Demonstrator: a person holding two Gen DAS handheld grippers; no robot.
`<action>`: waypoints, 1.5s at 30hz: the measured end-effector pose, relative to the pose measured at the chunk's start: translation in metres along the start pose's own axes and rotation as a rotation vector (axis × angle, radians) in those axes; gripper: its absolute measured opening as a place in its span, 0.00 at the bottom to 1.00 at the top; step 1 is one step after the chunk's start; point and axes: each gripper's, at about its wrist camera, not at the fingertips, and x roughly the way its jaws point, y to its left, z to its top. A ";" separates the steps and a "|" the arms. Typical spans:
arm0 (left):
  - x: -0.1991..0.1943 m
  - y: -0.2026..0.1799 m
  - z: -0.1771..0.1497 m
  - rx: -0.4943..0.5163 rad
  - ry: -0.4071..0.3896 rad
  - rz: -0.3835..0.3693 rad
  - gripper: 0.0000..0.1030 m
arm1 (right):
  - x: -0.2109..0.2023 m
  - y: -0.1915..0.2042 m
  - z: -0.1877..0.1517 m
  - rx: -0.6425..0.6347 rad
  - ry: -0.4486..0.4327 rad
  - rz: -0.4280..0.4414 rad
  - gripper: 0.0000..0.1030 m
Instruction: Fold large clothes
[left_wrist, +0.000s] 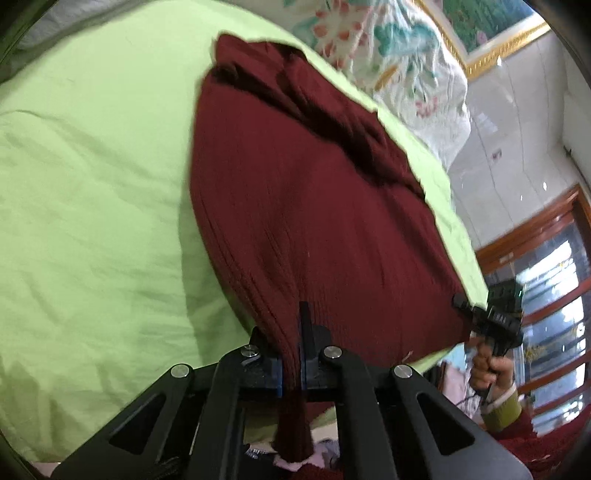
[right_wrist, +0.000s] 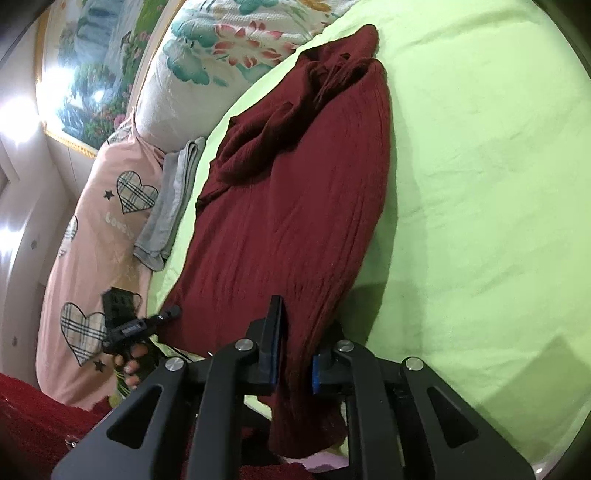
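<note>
A large dark red knit garment (left_wrist: 314, 206) lies spread on a light green bed sheet (left_wrist: 92, 184); it also shows in the right wrist view (right_wrist: 295, 206). My left gripper (left_wrist: 291, 343) is shut on one near corner of its hem, the cloth bunched between the jaws. My right gripper (right_wrist: 299, 339) is shut on the other near corner. Each gripper shows in the other's view, the right one (left_wrist: 469, 310) and the left one (right_wrist: 166, 314), both at the garment's near edge. The far end of the garment is rumpled.
A floral quilt (right_wrist: 229, 44) and a pink heart-print cover (right_wrist: 96, 229) lie beyond the garment, with a folded grey cloth (right_wrist: 173, 199) beside them. A framed picture (right_wrist: 92, 74) hangs on the wall. A wooden-framed window (left_wrist: 546, 280) is at the right.
</note>
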 end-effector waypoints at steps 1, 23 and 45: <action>-0.005 0.002 0.001 -0.008 -0.023 0.000 0.03 | 0.000 -0.001 0.000 0.000 0.005 0.002 0.09; -0.018 -0.073 0.190 0.120 -0.316 0.001 0.03 | -0.002 0.045 0.170 -0.068 -0.207 0.139 0.07; 0.142 0.013 0.324 -0.031 -0.193 0.191 0.16 | 0.101 -0.041 0.289 0.138 -0.188 -0.167 0.17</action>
